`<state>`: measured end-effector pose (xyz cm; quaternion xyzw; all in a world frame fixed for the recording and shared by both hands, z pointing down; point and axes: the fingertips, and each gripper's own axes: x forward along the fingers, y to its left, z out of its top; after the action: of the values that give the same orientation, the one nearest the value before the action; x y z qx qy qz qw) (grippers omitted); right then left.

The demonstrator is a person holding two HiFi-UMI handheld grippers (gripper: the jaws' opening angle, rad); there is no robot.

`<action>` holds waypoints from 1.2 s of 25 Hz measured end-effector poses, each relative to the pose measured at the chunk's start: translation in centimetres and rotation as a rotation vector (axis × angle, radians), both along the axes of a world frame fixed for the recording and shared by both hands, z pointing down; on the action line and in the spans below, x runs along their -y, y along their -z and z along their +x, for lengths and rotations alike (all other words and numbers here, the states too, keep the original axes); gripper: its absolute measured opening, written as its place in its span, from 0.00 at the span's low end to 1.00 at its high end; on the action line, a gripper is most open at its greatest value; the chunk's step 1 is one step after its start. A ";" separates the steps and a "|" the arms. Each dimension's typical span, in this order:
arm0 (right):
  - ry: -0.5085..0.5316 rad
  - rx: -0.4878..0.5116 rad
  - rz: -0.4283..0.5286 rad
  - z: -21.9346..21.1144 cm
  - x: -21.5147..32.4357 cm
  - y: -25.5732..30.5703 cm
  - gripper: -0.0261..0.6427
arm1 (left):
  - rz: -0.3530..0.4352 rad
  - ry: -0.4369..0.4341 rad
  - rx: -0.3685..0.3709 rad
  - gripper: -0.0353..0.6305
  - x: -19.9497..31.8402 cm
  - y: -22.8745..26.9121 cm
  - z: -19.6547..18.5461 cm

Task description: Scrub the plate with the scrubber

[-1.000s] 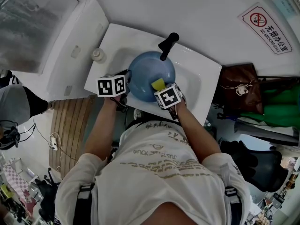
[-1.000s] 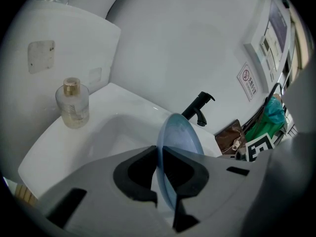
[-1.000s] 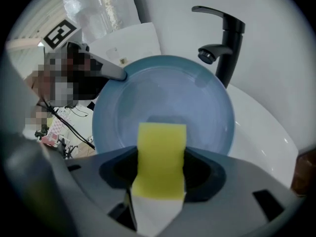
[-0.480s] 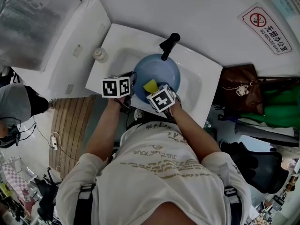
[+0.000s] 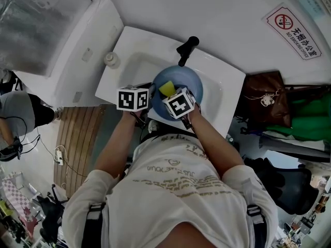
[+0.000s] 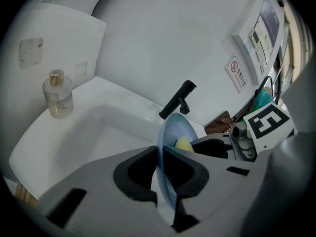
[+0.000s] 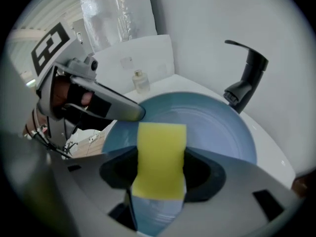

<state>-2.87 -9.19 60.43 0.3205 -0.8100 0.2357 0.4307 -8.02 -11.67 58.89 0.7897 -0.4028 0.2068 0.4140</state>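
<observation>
**Operator:** What has shifted in the last second?

**Technician:** The round blue glazed plate (image 5: 188,81) has travelled right, toward the tap, and both grippers went with it. The yellow rectangular foam scrubber (image 7: 160,159) has slid from the plate's lower right toward its centre.

**Operator:** Current hold and position?

**Technician:** The plate is tilted steeply over the white ceramic basin (image 5: 220,94), below the black lever tap (image 5: 186,49). The left gripper (image 6: 163,179) is clamped on the plate's near rim, a pad on each face. The right gripper (image 7: 160,174) is closed on the scrubber, whose flat face lies against the plate's upper surface.

**Operator:** Handling characteristics?

**Technician:** The plate is likely rigid, breakable and slick if wet. A rim hold is narrow, so scrubbing pressure could lever it out of the jaws; press toward the clamped edge, not away. The scrubber looks soft and light and will compress; hold it mid-body, as now. A small clear glass bottle (image 6: 58,95) stands well apart on the basin's corner.
</observation>
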 end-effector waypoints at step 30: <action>-0.323 -0.036 -0.035 10.7 3.8 -1.9 0.42 | 0.006 -0.008 -0.002 0.12 0.2 0.4 0.3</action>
<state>7.85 -12.97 62.34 0.4433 -0.7359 0.3103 0.4071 -7.74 -11.88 58.51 0.7929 -0.3999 0.2065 0.4109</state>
